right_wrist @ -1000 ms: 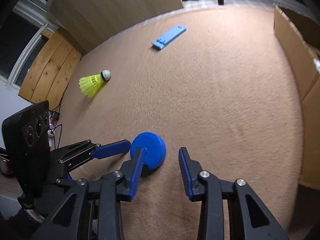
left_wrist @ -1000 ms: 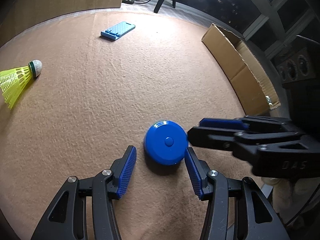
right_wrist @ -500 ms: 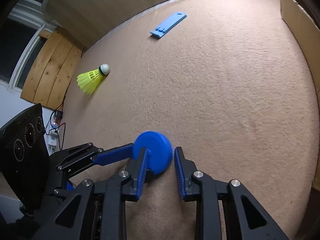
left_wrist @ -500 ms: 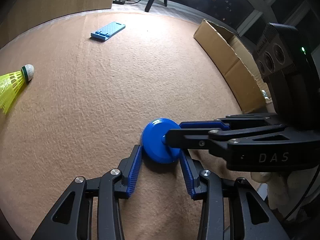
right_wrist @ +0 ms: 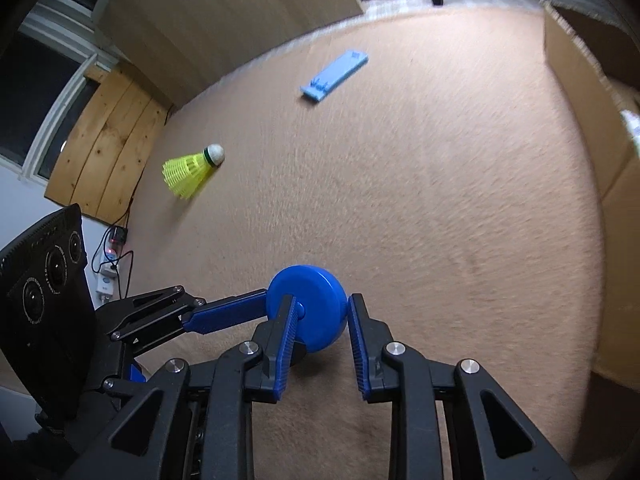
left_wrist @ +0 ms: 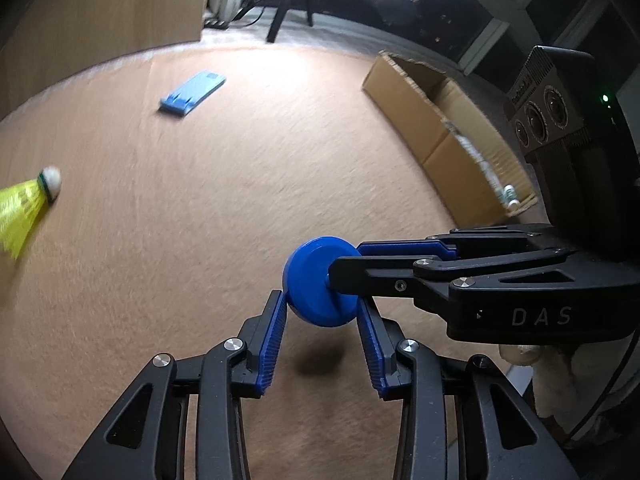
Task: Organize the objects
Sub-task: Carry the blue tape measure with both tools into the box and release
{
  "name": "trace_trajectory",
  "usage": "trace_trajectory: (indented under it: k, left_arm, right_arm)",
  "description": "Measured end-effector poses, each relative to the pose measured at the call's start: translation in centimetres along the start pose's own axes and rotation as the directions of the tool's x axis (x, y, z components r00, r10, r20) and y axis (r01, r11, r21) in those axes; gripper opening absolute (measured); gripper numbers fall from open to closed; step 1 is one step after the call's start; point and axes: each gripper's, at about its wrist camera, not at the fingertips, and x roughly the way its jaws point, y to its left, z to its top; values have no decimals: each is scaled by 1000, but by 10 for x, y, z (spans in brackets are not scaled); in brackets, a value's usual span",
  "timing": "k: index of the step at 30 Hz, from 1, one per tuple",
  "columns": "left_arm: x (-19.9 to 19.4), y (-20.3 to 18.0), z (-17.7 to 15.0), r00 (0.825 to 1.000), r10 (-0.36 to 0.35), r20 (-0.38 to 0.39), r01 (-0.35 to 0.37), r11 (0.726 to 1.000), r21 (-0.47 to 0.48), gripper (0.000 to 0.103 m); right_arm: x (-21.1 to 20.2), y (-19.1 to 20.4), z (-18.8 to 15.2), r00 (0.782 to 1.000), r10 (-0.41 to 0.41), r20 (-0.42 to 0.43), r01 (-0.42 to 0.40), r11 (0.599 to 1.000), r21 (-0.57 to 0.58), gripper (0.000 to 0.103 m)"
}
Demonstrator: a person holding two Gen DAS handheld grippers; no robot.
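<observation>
A round blue disc [left_wrist: 312, 288] is held on edge above the tan carpet, with its shadow below it. My left gripper [left_wrist: 322, 300] is shut on its rim. My right gripper [right_wrist: 322, 310] comes in from the right and is shut on its flat faces [right_wrist: 316, 300]; it shows in the left wrist view [left_wrist: 344, 268] too. A yellow shuttlecock [right_wrist: 192, 166] lies at the left, also in the left wrist view [left_wrist: 24, 204]. A flat blue stand [left_wrist: 192, 92] lies further back [right_wrist: 334, 74].
An open cardboard box [left_wrist: 440, 136] stands along the right side of the carpet, its wall in the right wrist view [right_wrist: 580, 92]. Wooden boards [right_wrist: 224, 12] lean at the back left. A power strip with cables [right_wrist: 108, 276] lies off the carpet at left.
Both grippers closed on the blue disc. It went from lying flat on the carpet to standing on edge, lifted off the surface.
</observation>
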Motion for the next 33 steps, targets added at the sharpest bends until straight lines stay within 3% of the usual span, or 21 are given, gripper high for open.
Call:
trace_trajectory:
  k: [8,18,28,33]
  left_arm:
    - [0,-40,35,999,-40,31,38,996,75,39]
    - [21,-112,79,993,-109,33,101,978,185,39]
    - [61,-171,98,987,-160,-9,157,957,244,39]
    - [74,-182,101,985,-170,-27,172,952,252,39]
  right_arm:
    - [-47,-22,3,995,-38,90,35,999,38,24]
    - [-109,-76,4,975,-113,189,92,989,118,24]
    - [-142,-129,-6,958,-185,219,142,970,200,24]
    - [-146,-144,-11,954,-204,220,153,962,227,24]
